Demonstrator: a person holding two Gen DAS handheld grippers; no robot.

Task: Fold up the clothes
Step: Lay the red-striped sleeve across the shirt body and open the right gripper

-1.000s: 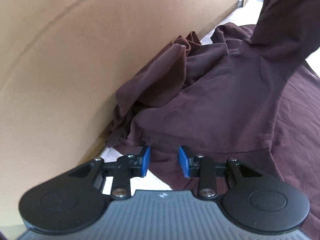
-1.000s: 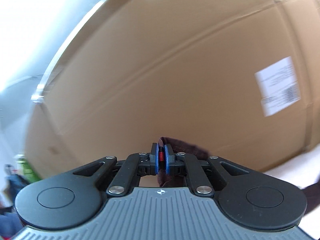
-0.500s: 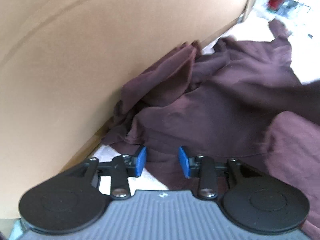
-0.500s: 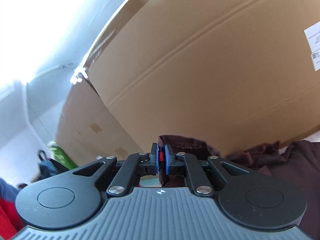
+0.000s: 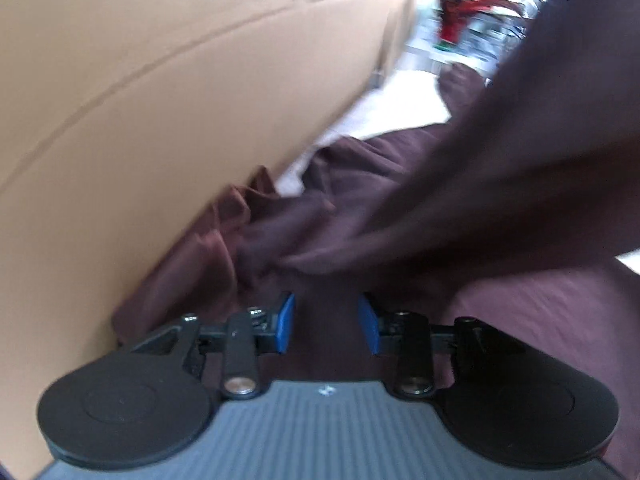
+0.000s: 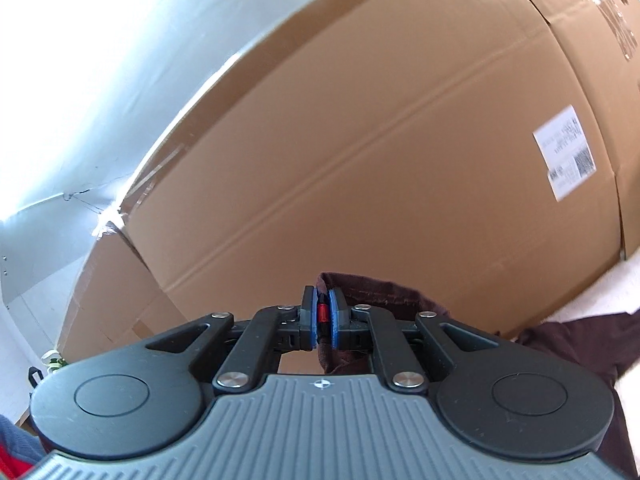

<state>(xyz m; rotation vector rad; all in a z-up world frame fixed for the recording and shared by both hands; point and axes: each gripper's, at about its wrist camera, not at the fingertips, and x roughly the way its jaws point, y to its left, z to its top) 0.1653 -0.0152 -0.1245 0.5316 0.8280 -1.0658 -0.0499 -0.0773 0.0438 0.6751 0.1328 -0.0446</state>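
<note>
Two tongs: the right tongs [image 6: 323,312] pinch the dark red cloth [image 6: 376,292]; the left tongs [image 5: 326,322] gape wide over it, by a cardboard box [image 5: 160,100].

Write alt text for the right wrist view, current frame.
The right gripper is shut on a fold of the dark maroon garment, held up before a large cardboard box with a white shipping label. More maroon cloth lies at lower right.

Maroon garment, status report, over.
Right hand-held gripper shut on maroon garment, lifted. Left hand-held gripper open over it. Cardboard box close alongside.
</note>
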